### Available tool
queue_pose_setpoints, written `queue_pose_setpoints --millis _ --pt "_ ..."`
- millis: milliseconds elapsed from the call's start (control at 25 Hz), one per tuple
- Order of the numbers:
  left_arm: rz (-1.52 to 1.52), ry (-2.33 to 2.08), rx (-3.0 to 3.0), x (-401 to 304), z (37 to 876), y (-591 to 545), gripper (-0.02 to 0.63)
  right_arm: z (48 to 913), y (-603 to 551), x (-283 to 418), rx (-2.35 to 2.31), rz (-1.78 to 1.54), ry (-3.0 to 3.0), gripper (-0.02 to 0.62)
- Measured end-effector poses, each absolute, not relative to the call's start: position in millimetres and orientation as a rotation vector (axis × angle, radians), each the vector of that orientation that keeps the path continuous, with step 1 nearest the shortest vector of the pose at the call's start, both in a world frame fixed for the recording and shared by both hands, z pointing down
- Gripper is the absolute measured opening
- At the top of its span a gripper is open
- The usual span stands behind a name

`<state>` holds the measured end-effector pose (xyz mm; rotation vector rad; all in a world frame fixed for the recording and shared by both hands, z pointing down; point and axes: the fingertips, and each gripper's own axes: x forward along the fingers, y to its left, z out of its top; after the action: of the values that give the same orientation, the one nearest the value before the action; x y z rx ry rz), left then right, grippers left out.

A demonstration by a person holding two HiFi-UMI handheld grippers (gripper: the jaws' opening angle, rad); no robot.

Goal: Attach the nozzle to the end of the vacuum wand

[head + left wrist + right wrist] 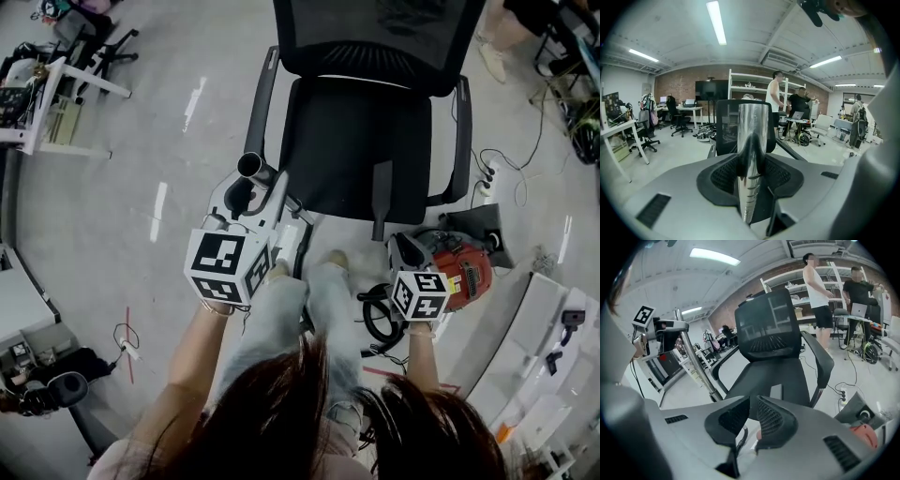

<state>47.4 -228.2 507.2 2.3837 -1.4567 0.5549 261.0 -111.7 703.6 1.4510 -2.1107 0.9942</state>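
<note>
the left gripper point(255, 197) has its jaws clenched on the vacuum wand point(752, 136), a smooth, round chrome tube that mirrors the room. the tube stands between the two black, mesh-textured pads point(723, 176) and rises past them, over the pale grey plastic of the jaws. in the head view its open, round end points up at the camera, just in front of the front left corner of the office chair point(361, 141). a white cube with black square markers point(223, 265) sits on the back of this gripper.

the right gripper point(405, 253) hangs lower, by the front right corner of the chair seat. its jaws are closed nearly together, with only a thin slit between the ribbed black pads point(771, 420), and they grasp nothing. its own marker cube point(419, 293) is smaller in the picture.

the chair has a black mesh back, a dark padded seat and curved black armrests. a flat, grey oblong piece point(776, 392) lies on the seat near its front edge; whether it is the nozzle cannot be told. on the glossy grey floor point(122, 187), right of the right gripper, rests a rounded red and grey vacuum body point(466, 272), with a coil of black hose point(378, 319) beside it.
</note>
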Motion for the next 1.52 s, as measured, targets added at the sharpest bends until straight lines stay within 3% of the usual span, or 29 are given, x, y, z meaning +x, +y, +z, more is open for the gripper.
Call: queue_pose_setpoints --millis 1520 --pt "0.461 -1.449 2.420 54.4 523.0 -234.6 0.158 919.6 -130.0 264.3 1.250 1.354 -1.908 0.167"
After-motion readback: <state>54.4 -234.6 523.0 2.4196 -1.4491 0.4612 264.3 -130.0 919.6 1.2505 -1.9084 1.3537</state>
